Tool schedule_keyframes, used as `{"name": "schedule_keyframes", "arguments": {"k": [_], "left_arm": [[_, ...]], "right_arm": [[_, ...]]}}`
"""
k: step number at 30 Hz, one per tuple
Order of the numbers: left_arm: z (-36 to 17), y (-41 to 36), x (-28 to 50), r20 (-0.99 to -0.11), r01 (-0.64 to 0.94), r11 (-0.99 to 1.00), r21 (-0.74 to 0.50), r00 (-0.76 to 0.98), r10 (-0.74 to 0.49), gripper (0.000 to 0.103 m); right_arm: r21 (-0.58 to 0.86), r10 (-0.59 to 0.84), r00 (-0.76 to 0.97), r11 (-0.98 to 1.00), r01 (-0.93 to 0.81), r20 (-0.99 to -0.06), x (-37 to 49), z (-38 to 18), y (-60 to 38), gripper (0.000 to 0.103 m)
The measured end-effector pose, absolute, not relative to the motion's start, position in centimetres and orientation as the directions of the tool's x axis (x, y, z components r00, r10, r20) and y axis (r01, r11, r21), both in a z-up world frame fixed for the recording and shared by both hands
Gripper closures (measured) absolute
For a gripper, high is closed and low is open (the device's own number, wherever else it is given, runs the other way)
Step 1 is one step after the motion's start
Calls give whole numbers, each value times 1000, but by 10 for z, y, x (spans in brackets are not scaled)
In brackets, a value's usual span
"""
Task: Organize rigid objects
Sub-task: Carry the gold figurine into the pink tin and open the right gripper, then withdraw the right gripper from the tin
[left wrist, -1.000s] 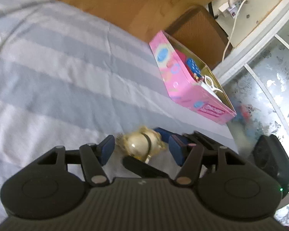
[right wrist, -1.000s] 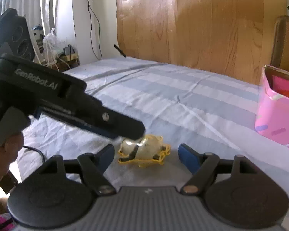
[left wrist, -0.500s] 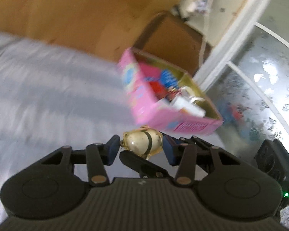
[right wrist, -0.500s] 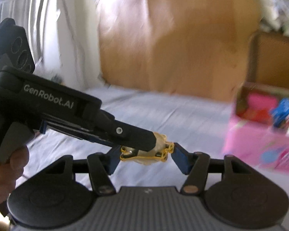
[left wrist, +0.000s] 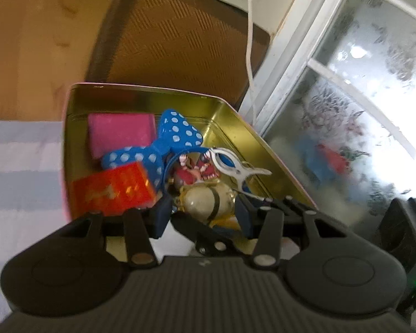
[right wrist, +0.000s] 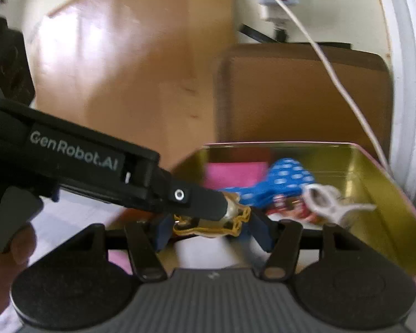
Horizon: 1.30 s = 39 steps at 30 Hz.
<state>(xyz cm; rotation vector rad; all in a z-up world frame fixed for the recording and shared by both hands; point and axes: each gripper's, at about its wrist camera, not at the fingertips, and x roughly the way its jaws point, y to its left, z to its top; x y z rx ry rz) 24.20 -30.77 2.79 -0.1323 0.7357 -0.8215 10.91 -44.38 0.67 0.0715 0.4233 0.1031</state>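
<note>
My left camera looks down along my jaws, close over the open tin (left wrist: 230, 116). My right camera faces it lower and more level; both share its contents (right wrist: 374, 172).

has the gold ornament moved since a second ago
Yes. The gold ornament, clamped by both grippers, left the striped bedsheet and now hangs over the near edge of the open pink tin.
</note>
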Motion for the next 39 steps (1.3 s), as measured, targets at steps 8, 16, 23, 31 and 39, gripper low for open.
{"name": "schedule_keyframes", "arguments": {"k": [8, 16, 23, 31, 39], "left_arm": [[43, -309, 247, -536, 592, 760, -266, 564, -627, 47], [55, -293, 207, -557, 573, 810, -126, 635, -535, 43], [56, -254, 158, -572, 535, 839, -94, 661, -486, 39], [45, -194, 90, -556, 482, 874, -60, 711, -430, 29], [50, -142, 32, -473, 430, 903, 2, 796, -378, 8]], "right_arm": [[67, -19, 936, 997, 46, -352, 113, -1, -467, 38], [66, -37, 945, 996, 62, -325, 75, 9, -459, 38], [149, -87, 938, 978, 144, -335, 23, 10, -454, 38], [264, -100, 928, 943, 204, -359, -45, 10, -427, 38], [330, -32, 939, 931, 153, -344, -89, 23, -373, 38]]}}
